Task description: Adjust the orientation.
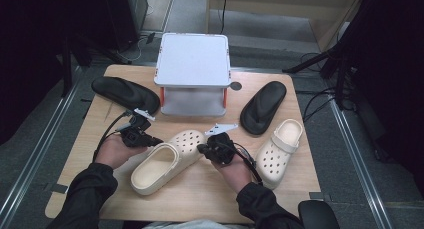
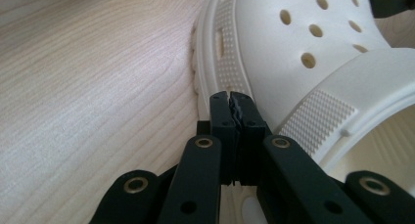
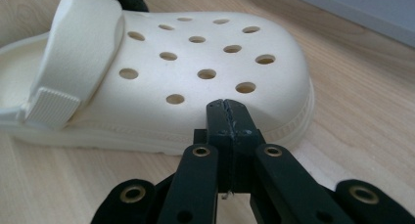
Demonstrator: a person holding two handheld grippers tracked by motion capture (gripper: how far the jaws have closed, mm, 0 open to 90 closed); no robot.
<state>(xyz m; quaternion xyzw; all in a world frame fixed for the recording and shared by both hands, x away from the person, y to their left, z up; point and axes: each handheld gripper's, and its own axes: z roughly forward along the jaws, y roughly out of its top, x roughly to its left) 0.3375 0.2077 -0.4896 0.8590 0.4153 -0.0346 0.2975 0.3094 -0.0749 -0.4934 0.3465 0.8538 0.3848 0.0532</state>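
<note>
While both hand-held grippers sit against the same cream clog (image 1: pixel 167 161), neither has hold of it, so the step in hand looks like pushing or turning the shoe rather than lifting it. The clog lies near the front middle of the tabletop (image 1: pixel 95 139), toe pointing up and to the right, heel opening towards the person.

On the left, the left hand-held gripper (image 1: pixel 150 140) rests at the clog's near flank, its jaws pressed fully together with nothing between them. On the right, the right hand-held gripper (image 1: pixel 202 149) meets the toe end, jaws likewise closed and empty. To do this well, I would keep both closed tips low, against the thick sole rim rather than the soft perforated upper, and press evenly from both sides so the shoe slides flat instead of pivoting or tipping. Slow, balanced pressure should matter most.

The high view gives the layout: a black slipper (image 1: pixel 125 93) at the far left, a grey box (image 1: pixel 192 59) at the back centre, a second black slipper (image 1: pixel 263 106) and the matching cream clog (image 1: pixel 280 151) to the right. The left gripper view adds that the closed tips (image 2: pixel 230 104) lie at the ridged sole edge beside the strap. The right gripper view shows its tips (image 3: pixel 227 111) just in front of the holed toe cap, though actual contact is hard to judge.
</note>
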